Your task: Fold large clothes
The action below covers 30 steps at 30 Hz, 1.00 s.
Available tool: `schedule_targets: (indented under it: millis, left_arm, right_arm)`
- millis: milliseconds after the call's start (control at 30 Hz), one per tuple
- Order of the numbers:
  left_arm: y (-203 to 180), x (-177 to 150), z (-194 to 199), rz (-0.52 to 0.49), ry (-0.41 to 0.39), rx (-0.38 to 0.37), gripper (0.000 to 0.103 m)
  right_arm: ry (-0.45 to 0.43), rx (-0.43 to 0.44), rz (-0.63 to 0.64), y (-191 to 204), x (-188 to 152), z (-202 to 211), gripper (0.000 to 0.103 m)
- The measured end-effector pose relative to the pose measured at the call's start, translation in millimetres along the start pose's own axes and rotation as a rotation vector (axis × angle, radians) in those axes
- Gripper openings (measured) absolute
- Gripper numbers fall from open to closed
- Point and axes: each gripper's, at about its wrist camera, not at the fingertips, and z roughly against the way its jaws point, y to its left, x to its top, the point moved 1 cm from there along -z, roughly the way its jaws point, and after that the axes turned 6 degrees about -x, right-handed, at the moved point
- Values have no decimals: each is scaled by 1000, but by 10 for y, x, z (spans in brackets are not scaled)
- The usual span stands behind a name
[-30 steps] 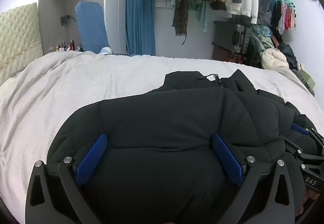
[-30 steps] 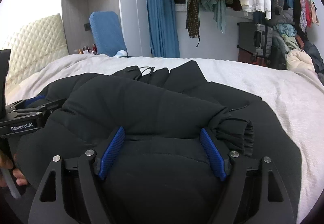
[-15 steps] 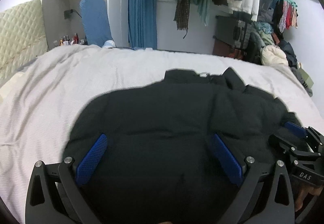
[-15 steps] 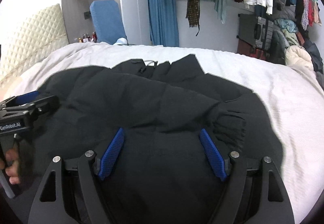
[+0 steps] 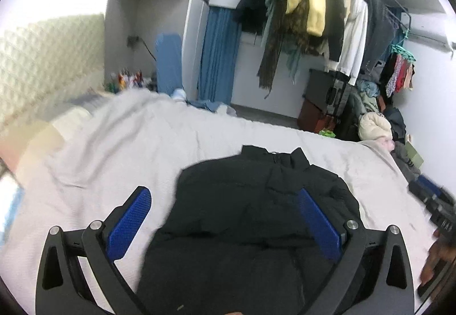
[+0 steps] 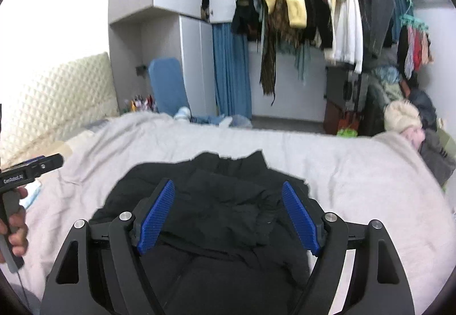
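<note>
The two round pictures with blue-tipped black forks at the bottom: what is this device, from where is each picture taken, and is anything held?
Each picture comes from a wide-angle camera on a hand-held gripper, looking along its two fingers. A person holds one in each hand. The left gripper and right gripper both stand open above a folded black jacket, which lies on a bed with a light cover. Neither holds anything. At the left edge of the right view you see the person's hand on the other gripper's handle.

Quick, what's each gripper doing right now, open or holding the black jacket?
Left gripper: open, fingers spread wide above the black jacket, holding nothing.
Right gripper: open, fingers wide apart over the jacket, nothing gripped.
</note>
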Motion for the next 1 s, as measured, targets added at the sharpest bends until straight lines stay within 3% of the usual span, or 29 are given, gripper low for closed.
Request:
schedule_targets:
  millis: [233,367,467,700,833,1000]
  left_arm:
    - [247,28,1426,-64,-46,-4,103]
    - [593,-124,2061,-108,-36,29,103]
    - [971,-258,2281,-48,-8,23,103]
    - [1685,-696,2065,144,100,-89,103]
    - [1869,-951,1761,174,159,-102,102]
    - [1872,-1443,1233,226,257,-184,102]
  right_arm:
    - [-66,8,14,-227,203,1025,78]
    - [-22,22,17,-452,-4,1331,78]
    - [30,11,16,-634,-260,1414,78]
    - [152,17,-98,-989,-1040,1389,78]
    - [238,45,-169,-1099,-1504,1259,78]
    - [344,82,-276,-1224,-2050,1058,78]
